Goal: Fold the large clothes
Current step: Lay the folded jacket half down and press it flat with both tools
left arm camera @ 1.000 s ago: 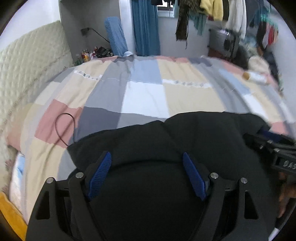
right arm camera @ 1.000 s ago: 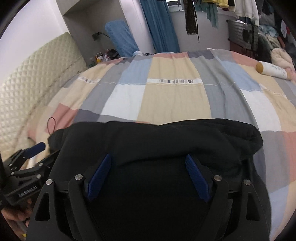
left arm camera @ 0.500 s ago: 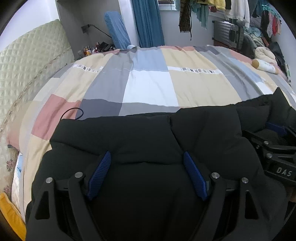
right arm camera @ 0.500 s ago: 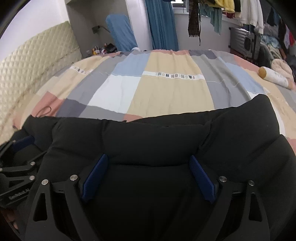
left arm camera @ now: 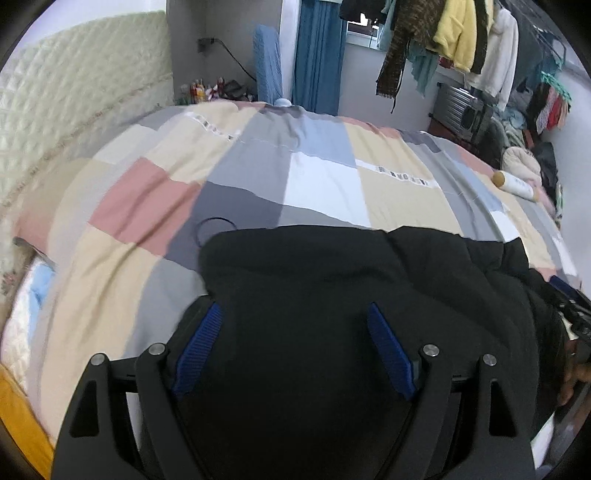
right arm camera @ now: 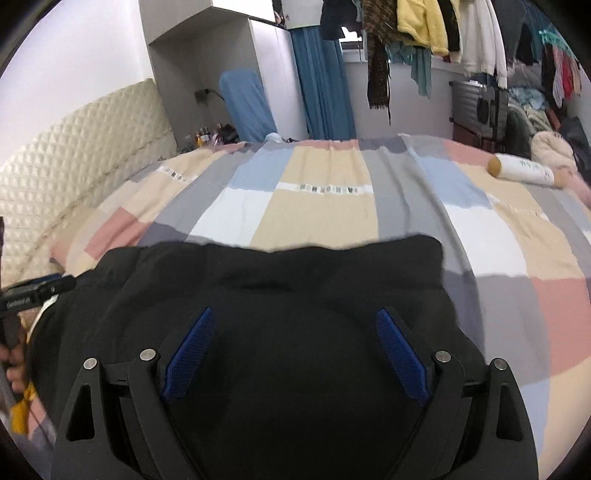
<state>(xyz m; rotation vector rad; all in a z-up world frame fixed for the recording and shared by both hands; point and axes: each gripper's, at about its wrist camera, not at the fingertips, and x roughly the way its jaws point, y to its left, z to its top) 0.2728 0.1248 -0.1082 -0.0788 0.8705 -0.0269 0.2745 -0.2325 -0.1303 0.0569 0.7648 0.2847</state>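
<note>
A bulky black garment [left arm camera: 332, 266] [right arm camera: 277, 273] lies on the patchwork quilt [left arm camera: 321, 181] of a bed. In the left wrist view my left gripper [left arm camera: 294, 310] hangs over the garment's left part, its left blue pad [left arm camera: 195, 350] at the fabric's edge. My right gripper [right arm camera: 295, 312] is over the right part. Both sets of jaws stand wide, and black fabric bulges in the gap with no pinch visible. Each gripper shows at the rim of the other's view: the right gripper [left arm camera: 570, 310] and the left gripper [right arm camera: 33, 293], each held by a hand.
A white bottle [right arm camera: 524, 170] lies on the quilt at the far right. A thin black cord loop [left arm camera: 214, 221] rests by the garment's left corner. A quilted headboard [left arm camera: 74, 110] stands on the left, with hanging clothes [right arm camera: 424, 29] and a suitcase [right arm camera: 480, 107] beyond the bed.
Half a second ago the garment spread past both grippers to the view edges. Now it looks narrower, with its side edges near the outer fingers, and both views have shifted with motion blur.
</note>
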